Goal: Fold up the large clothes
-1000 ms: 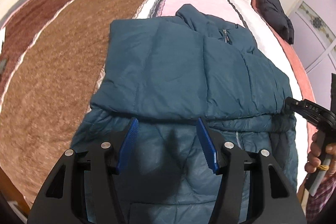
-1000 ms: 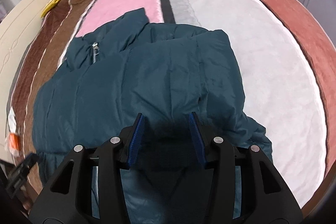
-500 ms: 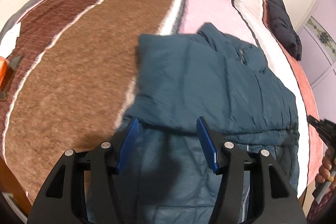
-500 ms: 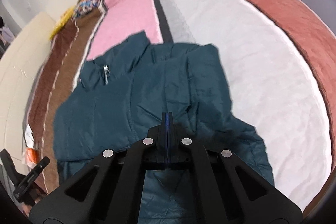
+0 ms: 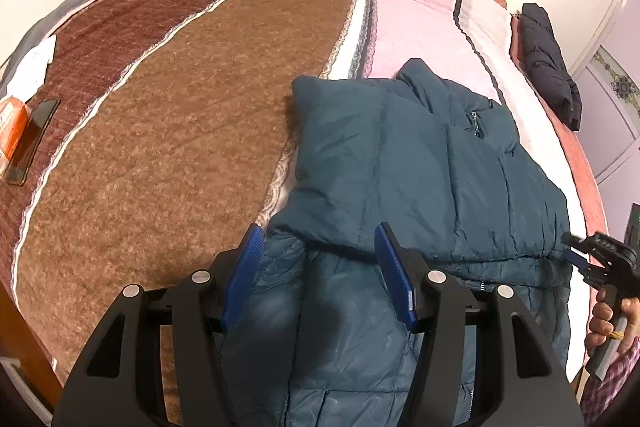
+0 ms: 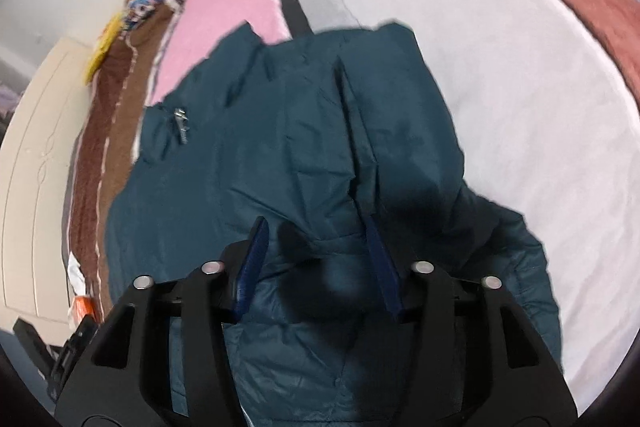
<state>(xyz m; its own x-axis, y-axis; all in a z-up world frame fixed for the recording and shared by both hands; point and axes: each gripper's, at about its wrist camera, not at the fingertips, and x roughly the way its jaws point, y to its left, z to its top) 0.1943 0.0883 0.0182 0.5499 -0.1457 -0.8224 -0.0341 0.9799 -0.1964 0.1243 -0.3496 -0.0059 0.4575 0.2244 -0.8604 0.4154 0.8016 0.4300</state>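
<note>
A teal puffer jacket (image 5: 400,167) lies on the bed, its sleeves folded across the chest, collar and zip pull (image 5: 476,123) at the far end. My left gripper (image 5: 320,227) hovers open above the jacket's near left part, where the folded sleeve ends; nothing is between its blue pads. In the right wrist view my right gripper (image 6: 316,223) hangs over the jacket (image 6: 300,131) near its right side. Its jaws are opening, and a fold of fabric lies under the gap, not pinched. From the left wrist view the right gripper (image 5: 570,241) shows at the jacket's right edge.
The bed's striped blanket (image 5: 160,107) spreads brown to the left and white (image 6: 520,87) to the right. A dark jacket (image 5: 548,63) lies at the far right edge. A phone (image 5: 32,143) and an orange box (image 5: 10,127) sit far left. A hand (image 5: 612,319) holds the right gripper.
The right gripper closed fully half a second ago and now stands apart again, nearer the jacket. The left gripper slid left toward the jacket's left edge, still open.
</note>
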